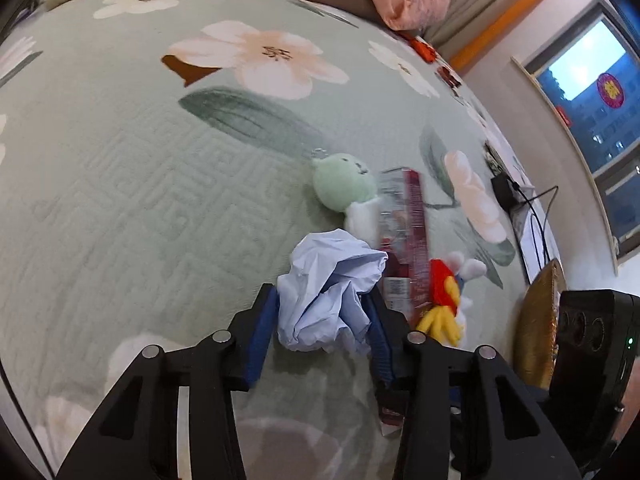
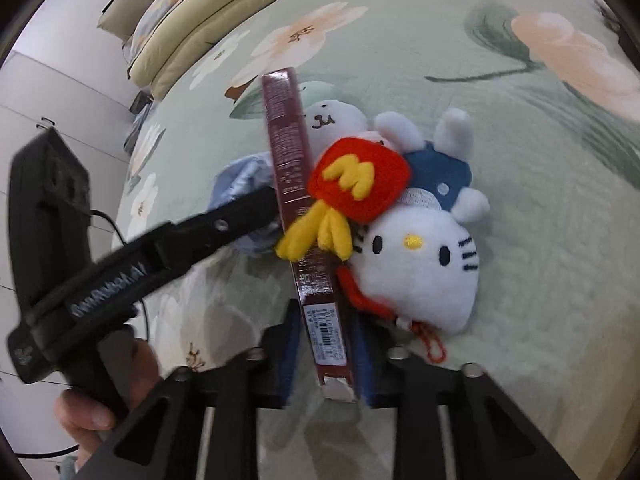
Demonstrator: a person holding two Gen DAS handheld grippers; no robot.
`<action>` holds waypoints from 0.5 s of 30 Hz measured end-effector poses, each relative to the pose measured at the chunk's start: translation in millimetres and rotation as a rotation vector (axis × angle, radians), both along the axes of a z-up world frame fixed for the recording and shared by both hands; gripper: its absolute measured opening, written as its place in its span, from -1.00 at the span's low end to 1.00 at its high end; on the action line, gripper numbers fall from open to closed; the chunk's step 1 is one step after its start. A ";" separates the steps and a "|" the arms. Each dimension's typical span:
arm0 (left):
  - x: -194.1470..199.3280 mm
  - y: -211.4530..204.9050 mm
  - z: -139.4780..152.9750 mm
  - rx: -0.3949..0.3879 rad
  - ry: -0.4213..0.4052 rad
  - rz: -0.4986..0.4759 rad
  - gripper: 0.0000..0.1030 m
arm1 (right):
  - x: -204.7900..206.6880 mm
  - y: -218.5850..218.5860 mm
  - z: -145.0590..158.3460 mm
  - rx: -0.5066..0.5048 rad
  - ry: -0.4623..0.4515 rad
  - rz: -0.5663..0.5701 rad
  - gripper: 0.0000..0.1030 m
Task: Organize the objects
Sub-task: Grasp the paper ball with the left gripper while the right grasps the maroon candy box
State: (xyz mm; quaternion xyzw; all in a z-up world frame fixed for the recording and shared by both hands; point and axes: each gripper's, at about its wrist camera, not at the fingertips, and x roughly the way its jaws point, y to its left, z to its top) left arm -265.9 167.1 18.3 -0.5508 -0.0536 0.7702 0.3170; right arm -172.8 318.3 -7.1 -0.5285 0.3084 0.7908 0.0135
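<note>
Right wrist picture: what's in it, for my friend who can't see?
The right gripper is shut on a long dark red box on a flowery green bedspread. A white cat plush and a red fries plush lie beside it.

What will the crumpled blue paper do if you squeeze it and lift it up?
The blue paper will probably squash further: it is already full of creases and sits between the left gripper fingers. It looks very light, as a thin, hollow wad. It should not roll far on the soft quilted bedspread.
</note>
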 end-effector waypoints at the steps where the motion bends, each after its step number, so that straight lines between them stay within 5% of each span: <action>1: 1.6 1.5 1.0 -0.014 0.012 -0.003 -0.29 | 2.3 2.6 -0.5 -0.018 0.004 -0.016 -0.63; 7: 33.5 -10.0 22.7 -0.039 0.055 0.049 -0.29 | 27.3 3.6 19.2 -0.011 0.014 0.031 -0.69; 15: 156.6 -78.3 31.1 -0.028 -0.043 0.286 -0.29 | 131.2 -13.4 32.8 0.014 -0.083 0.098 -0.68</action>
